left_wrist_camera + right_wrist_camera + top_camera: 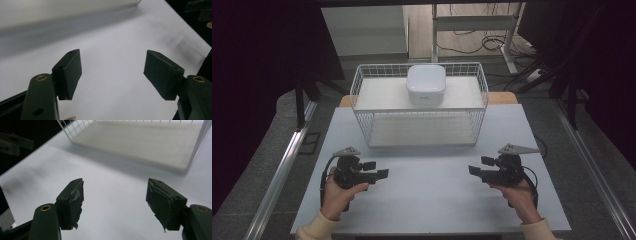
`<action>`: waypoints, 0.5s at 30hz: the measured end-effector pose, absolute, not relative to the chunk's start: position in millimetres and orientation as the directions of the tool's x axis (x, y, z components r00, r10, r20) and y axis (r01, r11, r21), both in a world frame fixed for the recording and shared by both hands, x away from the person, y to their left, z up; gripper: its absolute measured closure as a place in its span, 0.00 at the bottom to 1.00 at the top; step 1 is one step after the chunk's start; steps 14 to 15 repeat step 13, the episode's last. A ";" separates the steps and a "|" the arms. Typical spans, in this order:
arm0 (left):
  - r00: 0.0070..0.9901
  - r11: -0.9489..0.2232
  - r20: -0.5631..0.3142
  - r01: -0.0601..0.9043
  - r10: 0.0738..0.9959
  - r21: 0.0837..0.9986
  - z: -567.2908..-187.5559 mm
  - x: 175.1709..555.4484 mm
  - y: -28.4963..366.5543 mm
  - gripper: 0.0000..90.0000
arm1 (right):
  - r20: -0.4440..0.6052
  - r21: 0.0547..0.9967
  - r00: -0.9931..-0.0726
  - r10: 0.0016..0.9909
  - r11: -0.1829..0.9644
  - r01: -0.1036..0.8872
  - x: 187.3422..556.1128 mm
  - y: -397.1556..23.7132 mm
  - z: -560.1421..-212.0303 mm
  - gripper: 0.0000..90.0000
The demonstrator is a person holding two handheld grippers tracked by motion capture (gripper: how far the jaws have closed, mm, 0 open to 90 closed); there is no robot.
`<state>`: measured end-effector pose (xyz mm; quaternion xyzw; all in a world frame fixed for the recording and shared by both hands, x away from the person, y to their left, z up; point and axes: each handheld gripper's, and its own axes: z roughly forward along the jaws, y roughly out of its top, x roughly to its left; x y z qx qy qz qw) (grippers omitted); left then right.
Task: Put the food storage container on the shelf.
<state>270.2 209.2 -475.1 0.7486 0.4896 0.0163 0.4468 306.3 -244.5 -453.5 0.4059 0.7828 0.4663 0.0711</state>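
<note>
A white wire basket (pixel 362 87) is seen standing at the far middle of a pale table (pixel 432 200), its back edge close to the table's far edge. A broad bare stretch of tabletop is left between the basket's front wall and the near edge, and narrower strips are left free on either side of it. A white, rounded, square-shaped box (pixel 426 84) is set on the raised upper shelf inside the basket, at the middle of the back; its top is smooth and glossy, its corners soft. The lower shelf beneath is seen through the front wires. The left gripper (pixel 379 170) is held low over the near left of the table, its jaws pointed inward, and the right gripper (pixel 478 166) is held likewise at the near right, the two well apart and both well clear of the basket. In the left gripper view (pixel 112 72) and the right gripper view (pixel 115 200), each pair of jaws is shown spread wide with nothing between them but bare tabletop. The right gripper's pads (pixel 161 205) are visibly frayed.
</note>
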 end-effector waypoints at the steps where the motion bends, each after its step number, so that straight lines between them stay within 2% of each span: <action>1: 0.515 -0.126 -0.412 0.725 0.751 0.677 -479.3 269.8 208.9 0.34 | 0.264 0.778 -0.657 0.707 0.247 0.578 304.9 -244.5 -458.8 0.33; 15: 0.508 -0.118 -0.400 0.718 0.763 0.685 -479.9 265.6 219.3 0.33 | 0.214 0.820 -0.659 0.721 0.233 0.522 302.2 -246.4 -462.3 0.27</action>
